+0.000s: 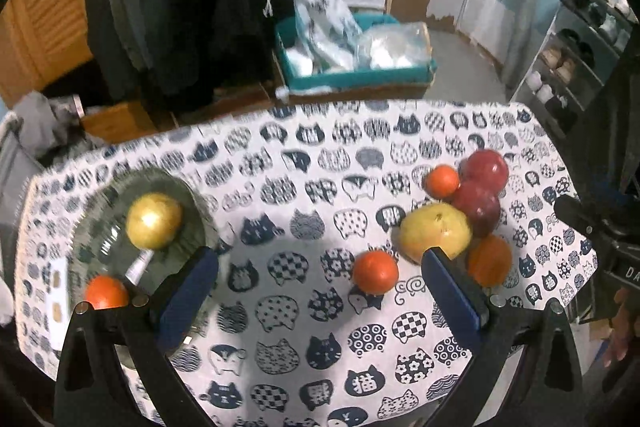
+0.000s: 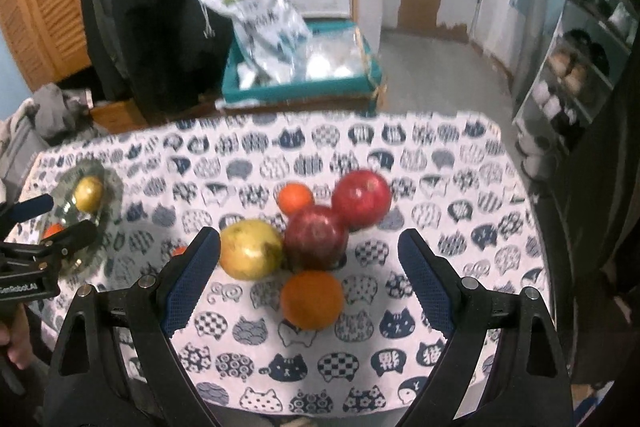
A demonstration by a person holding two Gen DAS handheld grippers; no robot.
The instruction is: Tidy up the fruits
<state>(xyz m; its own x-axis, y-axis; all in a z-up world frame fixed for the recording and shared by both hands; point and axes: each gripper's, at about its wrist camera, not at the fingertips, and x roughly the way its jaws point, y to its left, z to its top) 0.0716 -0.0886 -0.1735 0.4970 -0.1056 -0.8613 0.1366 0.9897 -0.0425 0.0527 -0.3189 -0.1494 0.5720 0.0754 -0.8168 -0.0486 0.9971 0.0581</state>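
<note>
Glass plate, left of my wide-open, empty left gripper, already holds a yellow apple and an orange. Next pick: the lone orange between its fingers. My right gripper, equally open and empty, faces a touching cluster; yellow apple crowds the red apple.

Open right tool above fruit cluster
</note>
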